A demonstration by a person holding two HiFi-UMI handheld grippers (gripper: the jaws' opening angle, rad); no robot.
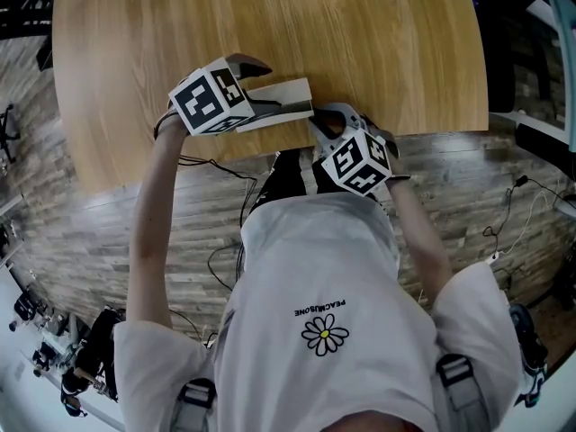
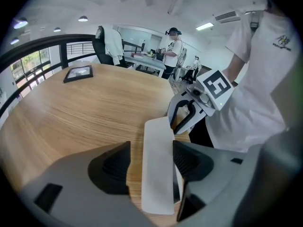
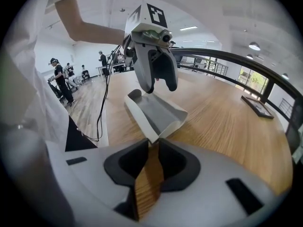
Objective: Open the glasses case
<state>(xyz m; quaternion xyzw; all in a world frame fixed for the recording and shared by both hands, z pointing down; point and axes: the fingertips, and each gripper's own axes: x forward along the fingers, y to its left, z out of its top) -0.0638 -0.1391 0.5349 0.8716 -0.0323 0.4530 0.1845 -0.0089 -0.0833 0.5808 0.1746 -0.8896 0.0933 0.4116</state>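
A white folding glasses case (image 1: 286, 94) lies near the wooden table's (image 1: 270, 16) front edge, its grey inside showing (image 3: 158, 111). My left gripper (image 1: 261, 86) hovers over its left part. In the left gripper view the white flap (image 2: 156, 174) stands between the wide-apart jaws of the left gripper (image 2: 151, 161); a gap shows beside the left pad (image 2: 116, 167). My right gripper (image 1: 324, 122) is at the case's right end. In the right gripper view the right gripper (image 3: 150, 148) has its jaws pinched on the case's near corner.
A dark framed object (image 2: 78, 73) lies far across the table. Cables (image 1: 225, 171) run over the wood-plank floor below the table edge. People (image 2: 173, 46) stand at desks in the background. A black railing (image 3: 227, 60) curves round behind the table.
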